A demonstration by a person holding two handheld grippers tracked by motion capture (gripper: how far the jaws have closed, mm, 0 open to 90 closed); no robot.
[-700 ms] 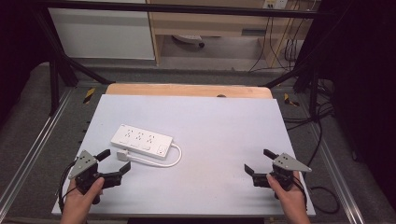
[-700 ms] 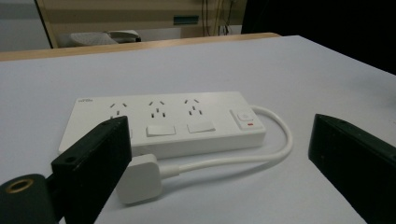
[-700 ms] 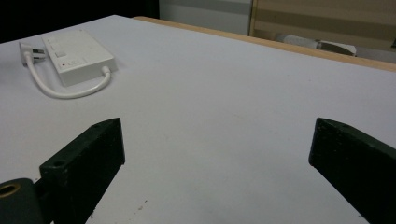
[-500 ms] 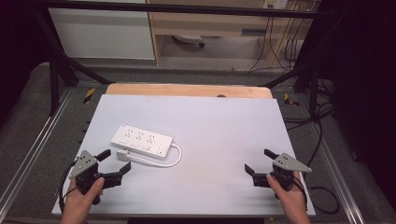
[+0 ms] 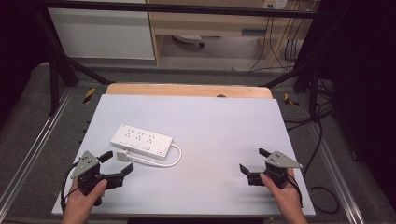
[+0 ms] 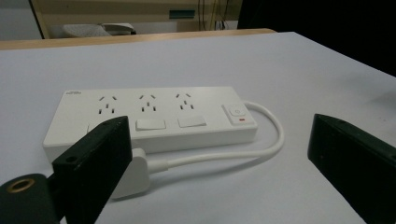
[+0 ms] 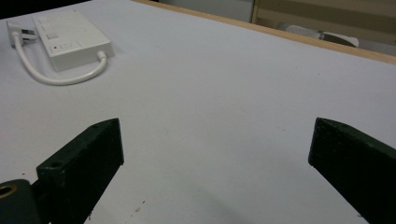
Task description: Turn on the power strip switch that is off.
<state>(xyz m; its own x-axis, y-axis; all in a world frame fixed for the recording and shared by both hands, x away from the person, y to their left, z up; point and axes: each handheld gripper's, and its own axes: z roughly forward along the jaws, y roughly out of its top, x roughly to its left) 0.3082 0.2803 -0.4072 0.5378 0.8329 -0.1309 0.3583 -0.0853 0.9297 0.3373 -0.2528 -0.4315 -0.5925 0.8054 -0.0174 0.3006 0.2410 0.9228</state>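
A white power strip (image 5: 141, 140) with three sockets lies flat on the left half of the white table top (image 5: 219, 126). Its short white cable (image 5: 173, 160) loops back to the white plug (image 5: 122, 154), which rests at the strip's near side. My left gripper (image 5: 116, 162) is open just in front of the plug, jaws pointing at the strip. In the left gripper view the strip (image 6: 154, 119) and the plug (image 6: 133, 175) lie close ahead of the wide-apart jaws of my left gripper (image 6: 218, 135). My right gripper (image 5: 253, 160) is open and empty at the near right; ahead of my right gripper (image 7: 215, 135) the strip (image 7: 70, 35) is far off.
A wooden strip (image 5: 187, 89) runs along the table's far edge. Metal rails (image 5: 42, 140) flank both sides. Black cables (image 5: 317, 140) hang off the right side onto the floor. Cabinets stand beyond the table.
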